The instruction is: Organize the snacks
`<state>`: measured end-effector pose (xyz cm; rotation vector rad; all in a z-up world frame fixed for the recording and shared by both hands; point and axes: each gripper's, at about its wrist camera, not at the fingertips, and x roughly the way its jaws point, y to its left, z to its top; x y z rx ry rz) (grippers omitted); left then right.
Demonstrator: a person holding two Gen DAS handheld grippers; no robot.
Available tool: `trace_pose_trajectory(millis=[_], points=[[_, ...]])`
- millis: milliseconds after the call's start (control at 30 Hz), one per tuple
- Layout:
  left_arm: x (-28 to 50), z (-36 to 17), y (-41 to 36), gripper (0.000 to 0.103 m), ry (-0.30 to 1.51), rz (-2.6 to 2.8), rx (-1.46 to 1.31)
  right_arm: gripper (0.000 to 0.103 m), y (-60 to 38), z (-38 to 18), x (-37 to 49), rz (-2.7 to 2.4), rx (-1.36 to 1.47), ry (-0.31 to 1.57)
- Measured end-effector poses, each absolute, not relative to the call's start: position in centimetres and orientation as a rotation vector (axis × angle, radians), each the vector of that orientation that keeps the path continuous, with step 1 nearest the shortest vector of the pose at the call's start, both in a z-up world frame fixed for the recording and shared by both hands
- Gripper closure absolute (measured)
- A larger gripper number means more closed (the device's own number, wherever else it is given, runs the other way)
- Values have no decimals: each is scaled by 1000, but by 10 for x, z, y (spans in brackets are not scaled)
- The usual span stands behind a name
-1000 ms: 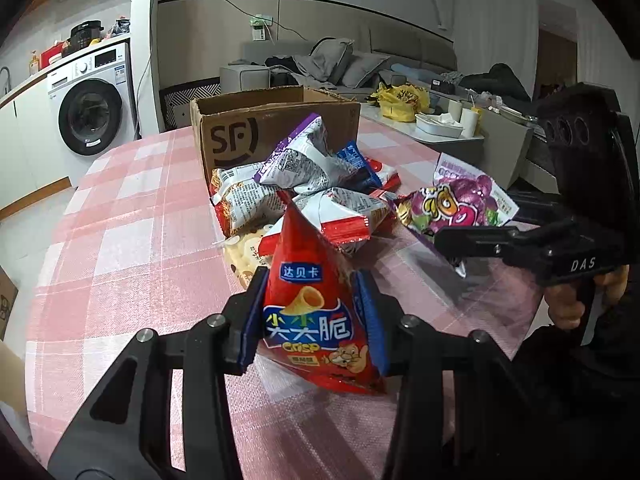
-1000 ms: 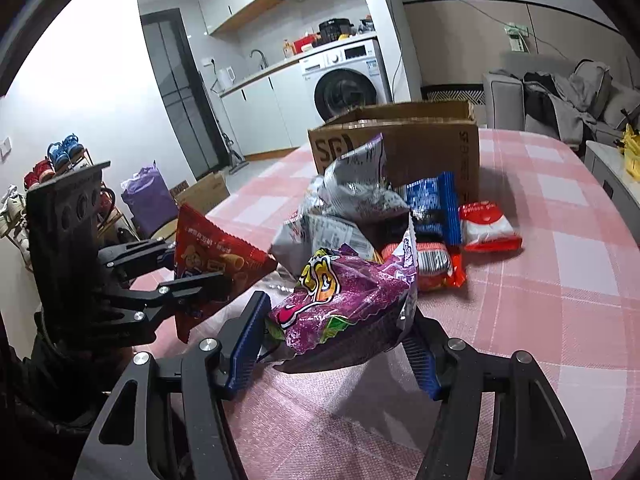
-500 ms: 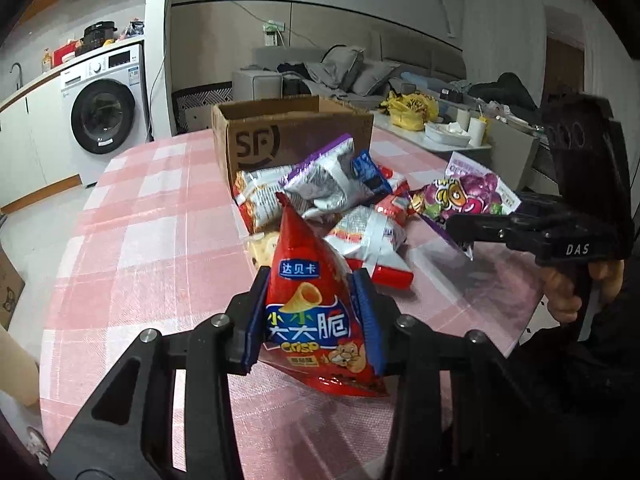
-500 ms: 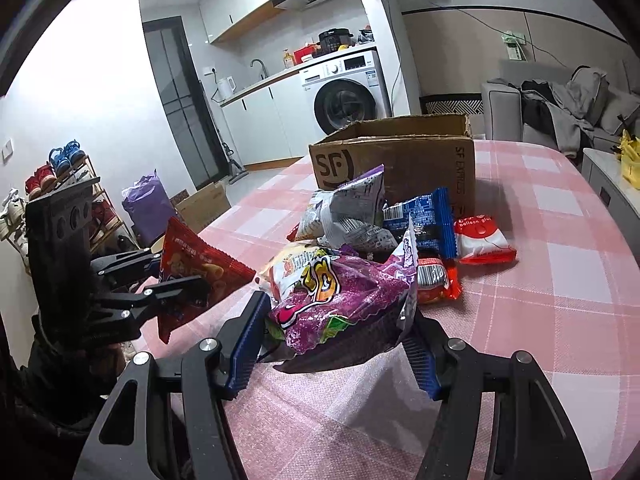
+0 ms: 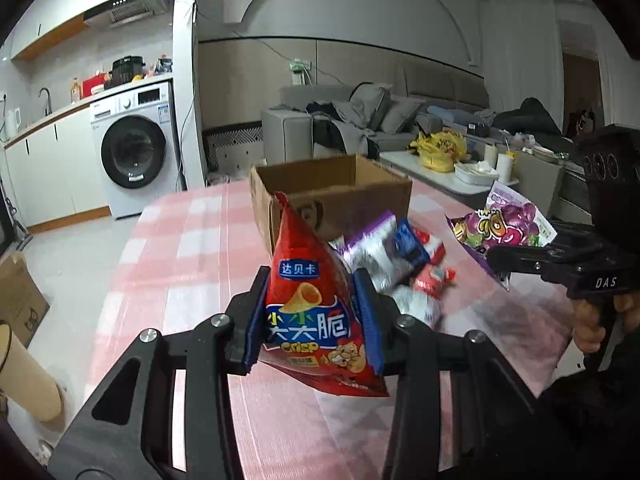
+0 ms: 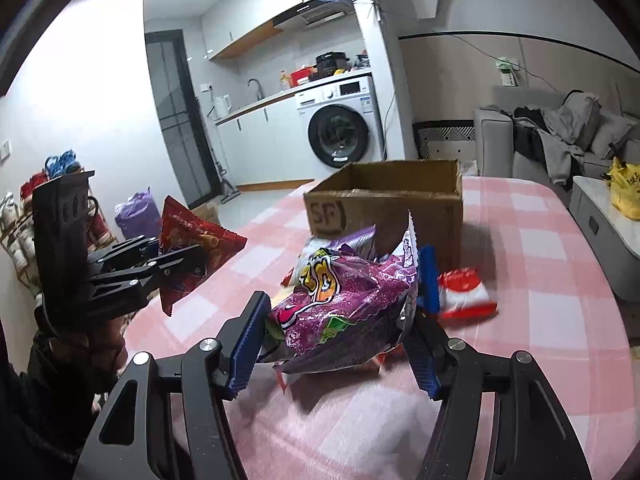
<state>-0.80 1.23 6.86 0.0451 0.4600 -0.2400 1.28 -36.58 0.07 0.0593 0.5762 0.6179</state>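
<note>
The left hand-held gripper (image 5: 310,316) is clenched on a red triangular crisp bag (image 5: 316,308), its blue pads pressing the bag's two sides so that the pointed top stands upright and the printed face is toward the camera. Gripped low across its wide part, the bag hangs clear of the tabletop (image 5: 180,264) and looks unlikely to slip. The right hand-held gripper (image 6: 336,320) is grasping a purple snack bag (image 6: 340,296), which lies puffed and roughly level between the pads; the jaws stand fairly wide because the bag is bulky, not because they are released.

Both bags are held above the pink checked cloth, short of the open cardboard box (image 6: 384,200) that stands farther back on the tabletop. The box appears to be the place for the snacks, its top flaps open and its inside, as far as it shows, bare. Between the grippers and the box lie the remaining snacks: a silver and purple bag (image 5: 376,252), a blue packet (image 6: 428,280) and a red and white packet (image 6: 464,292), loosely heaped just before the box's front wall. Carrying one bag in each gripper would let two go in at a single trip, provided each clears the box's front wall.
</note>
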Motion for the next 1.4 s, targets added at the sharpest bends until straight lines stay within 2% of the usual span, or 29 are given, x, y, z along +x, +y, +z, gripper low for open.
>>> trace_pose_trajectory(millis=[1100, 1200, 1400], points=[[195, 134, 3, 66, 399, -276, -13, 38, -337, 69, 148, 593, 66, 548], [218, 135, 1, 72, 409, -284, -11, 38, -335, 67, 166, 585, 66, 559], [259, 122, -8, 73, 450, -309, 8, 38, -331, 51, 197, 565, 65, 612]])
